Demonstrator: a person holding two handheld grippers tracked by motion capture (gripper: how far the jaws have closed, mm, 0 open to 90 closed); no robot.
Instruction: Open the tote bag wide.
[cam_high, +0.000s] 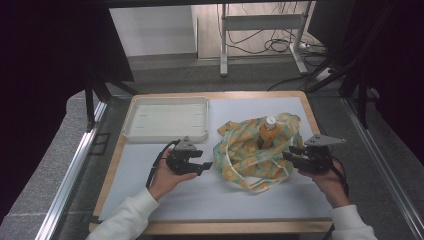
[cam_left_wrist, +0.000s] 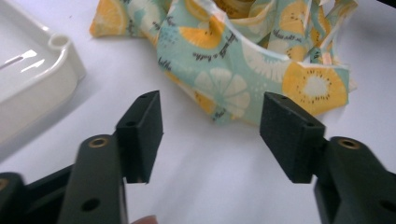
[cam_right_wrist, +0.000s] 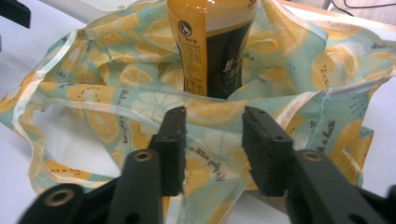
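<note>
Fruit-print cloth bag (cam_high: 255, 150) sits mid-table, right of the white tray (cam_high: 166, 119), w/ an orange drink bottle (cam_high: 267, 132) upright inside. Fabric's thin, floppy, light; the bottle looks top-heavy, could tip. My left gripper (cam_left_wrist: 212, 135) and right gripper (cam_right_wrist: 212, 149) both gape, holding nothing. I'd pinch the hemmed rim (cam_right_wrist: 289, 105), both sides.

Thin printed cloth bag (cam_high: 252, 150), glossy plastic bottle (cam_right_wrist: 212, 44), smooth plastic tray (cam_high: 166, 120)

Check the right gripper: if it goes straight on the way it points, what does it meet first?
Probably the fruit-print cloth bag: its near rim lies just past the open jaws of the right gripper, nothing pinched between them. Behind that fold stands the orange bottle, upright inside the bag. Depth is hard to judge.
</note>
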